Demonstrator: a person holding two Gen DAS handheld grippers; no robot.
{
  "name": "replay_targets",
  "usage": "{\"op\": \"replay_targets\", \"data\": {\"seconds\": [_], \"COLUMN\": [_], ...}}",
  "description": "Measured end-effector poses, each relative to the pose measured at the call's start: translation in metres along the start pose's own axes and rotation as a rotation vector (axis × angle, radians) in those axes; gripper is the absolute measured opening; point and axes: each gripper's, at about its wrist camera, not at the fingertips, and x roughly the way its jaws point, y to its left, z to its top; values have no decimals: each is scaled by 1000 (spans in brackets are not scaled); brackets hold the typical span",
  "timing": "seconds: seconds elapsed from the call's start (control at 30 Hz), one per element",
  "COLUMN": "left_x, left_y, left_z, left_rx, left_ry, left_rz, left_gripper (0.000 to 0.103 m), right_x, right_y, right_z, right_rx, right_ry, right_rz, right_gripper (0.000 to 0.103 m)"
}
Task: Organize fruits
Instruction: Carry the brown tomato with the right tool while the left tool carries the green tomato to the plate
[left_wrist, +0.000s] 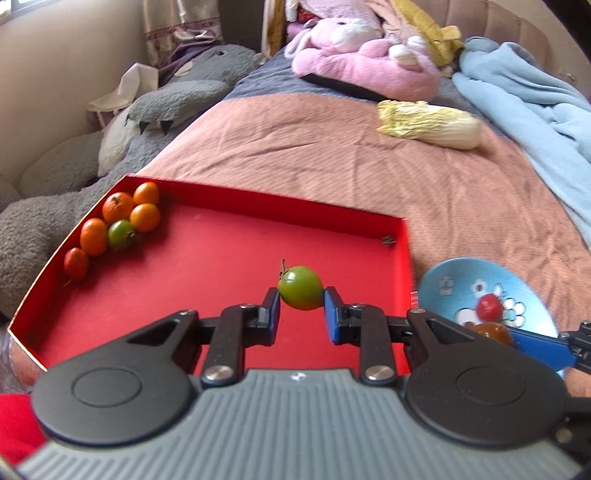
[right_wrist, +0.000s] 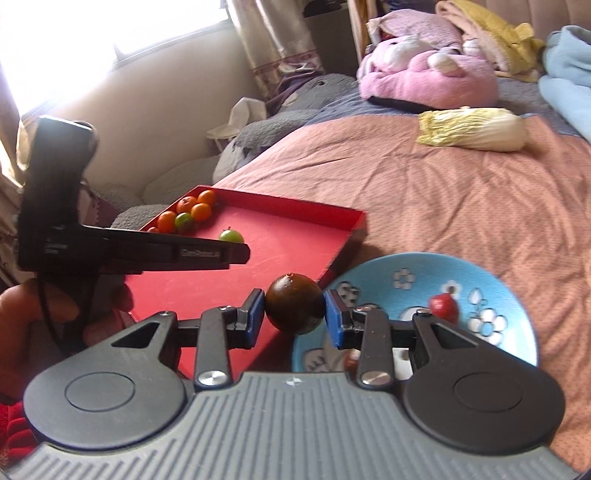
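On the bed (left_wrist: 461, 206), a red tray (left_wrist: 221, 266) sits beside a blue bowl (right_wrist: 491, 273), and both grippers are loaded. Left gripper (left_wrist: 301, 312): jaws clenched on a green fruit (left_wrist: 300, 287), held over the tray's middle, toward its right wall. Right gripper (right_wrist: 294, 316): jaws clenched on a dark fruit (right_wrist: 294, 307), held above the gap between the tray's near right corner and the bowl's left rim.

Step in hand, by judgement: transfer of fruit from bowl to tray, sorted into the group at the tray's far left corner. The next move calls for carrying the green fruit toward that cluster and lowering it against the tray floor before the jaws part, since round fruit may roll.

Count:
- Cluster in the far left corner: four orange fruits (left_wrist: 117, 206), one green (left_wrist: 121, 233), one red (left_wrist: 76, 263).
- Held: two.
- Bowl: one red fruit (right_wrist: 443, 305); one more brown item shows behind the right gripper's linkage, identity uncertain.
- Tray: one. Bowl: one.
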Motion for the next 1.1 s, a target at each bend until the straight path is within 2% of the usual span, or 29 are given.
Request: {"op": "replay_targets", "data": {"seconds": [0.4, 0.67, 1.1], "left_x": [-4, 0, 7], "left_y": [-57, -94, -118], "left_z": [3, -11, -35], "left_rx": [76, 157, 247], "left_ry": [-5, 18, 55], "left_rz": [-71, -127, -194], "left_gripper": [29, 29, 29], "right_x": [-21, -4, 22], "right_y": [-44, -71, -89], "right_z": [-14, -23, -29], "right_rx": [42, 10, -56], "right_ry": [-3, 70, 126], "right_rz": [-85, -238, -347], "right_gripper": [41, 41, 41]}}
